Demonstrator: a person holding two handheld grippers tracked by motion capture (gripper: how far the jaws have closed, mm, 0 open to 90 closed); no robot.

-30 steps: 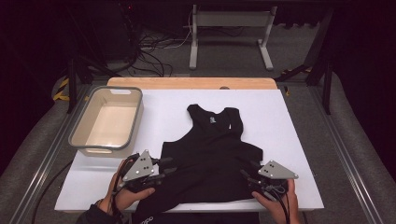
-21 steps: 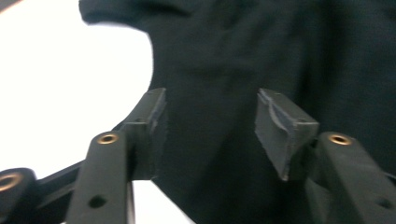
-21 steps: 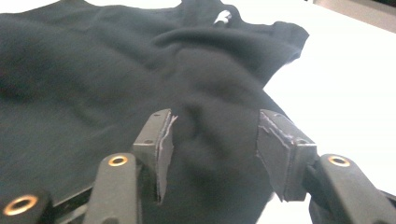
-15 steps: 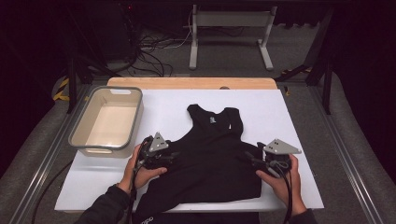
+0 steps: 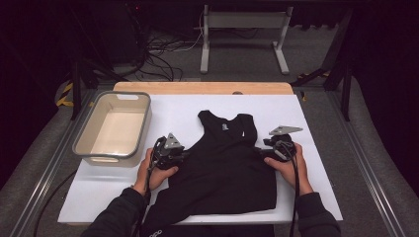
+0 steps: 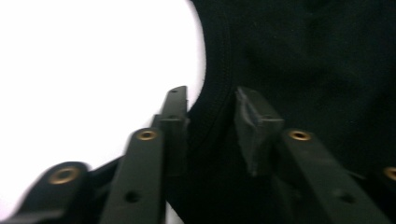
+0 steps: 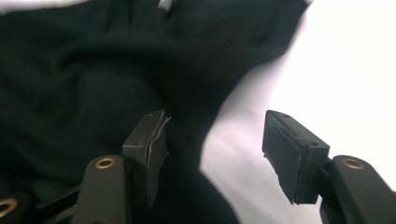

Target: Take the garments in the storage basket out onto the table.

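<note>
A black sleeveless top (image 5: 227, 168) lies flat on the white table surface (image 5: 173, 108), neck away from me and hem hanging over the near edge. At its left side, my left gripper (image 5: 185, 153) is open, and in the left gripper view the armhole seam of the top (image 6: 303, 56) runs between the jaws of this gripper (image 6: 210, 107). My right gripper (image 5: 262, 150) is at the top's right side. In the right gripper view it (image 7: 217, 140) stands wide open, straddling the edge of the black fabric (image 7: 93, 60).
An empty grey tub (image 5: 126, 93) stands at the left of the white surface, close to my left hand. A wooden table edge (image 5: 202, 88) runs along the back. Beyond it lie cables and a metal stand (image 5: 242, 34) on the floor.
Both grippers have moved away from me, from the top's lower corners up along its sides to the armhole level. The top has barely shifted.
</note>
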